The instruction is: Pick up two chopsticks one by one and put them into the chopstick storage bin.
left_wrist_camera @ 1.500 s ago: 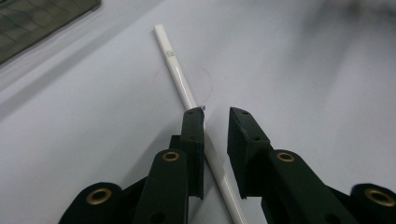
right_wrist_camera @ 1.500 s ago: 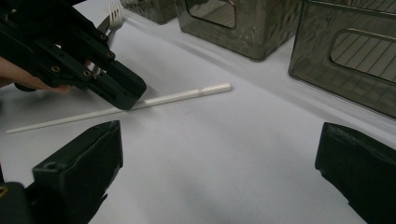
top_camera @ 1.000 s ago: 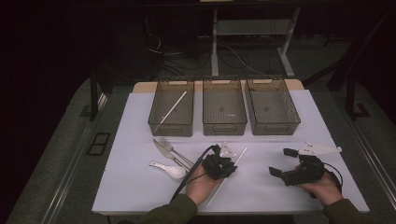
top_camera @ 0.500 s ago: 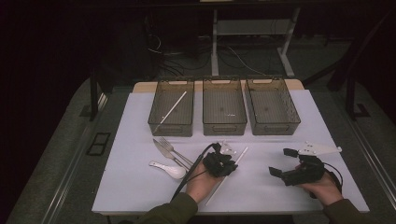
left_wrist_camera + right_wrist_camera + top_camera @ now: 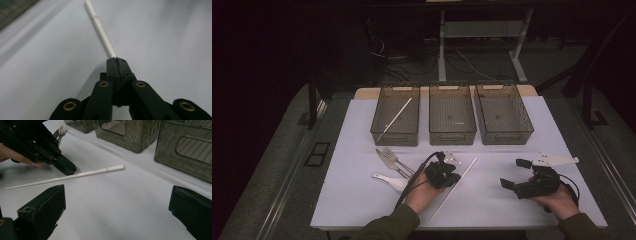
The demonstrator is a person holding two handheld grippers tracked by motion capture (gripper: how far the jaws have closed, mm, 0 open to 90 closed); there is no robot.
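We find a white table (image 5: 362, 150) whose near edge lies at the person's side; every place below is given from the white chopstick (image 5: 455, 186) lying on it. Beyond the chopstick's far end, a row of three smoked plastic bins (image 5: 452, 125) stands along the table's far edge, close side by side. The left bin (image 5: 395, 131) holds a second white stick (image 5: 395, 118) lying aslant; the middle and right bins look bare inside. Between the bins and the chopstick's far tip runs a strip of bare table. To the chopstick's right, bare surface reaches as far as the right gripper (image 5: 516, 174), which hovers well apart from it near the table's right edge, jaws spread wide with nothing between them. To the chopstick's left lie a knife (image 5: 385, 161), a fork (image 5: 396, 159) and a white spoon (image 5: 388, 179), grouped near one another. The left gripper (image 5: 453, 176) sits against the chopstick about midway along its length. Its jaws have just been closing, and the left gripper view shows them pressed together on the chopstick (image 5: 101, 29), which runs out ahead from the tips. The chopstick's near end stops short of the table's near edge.
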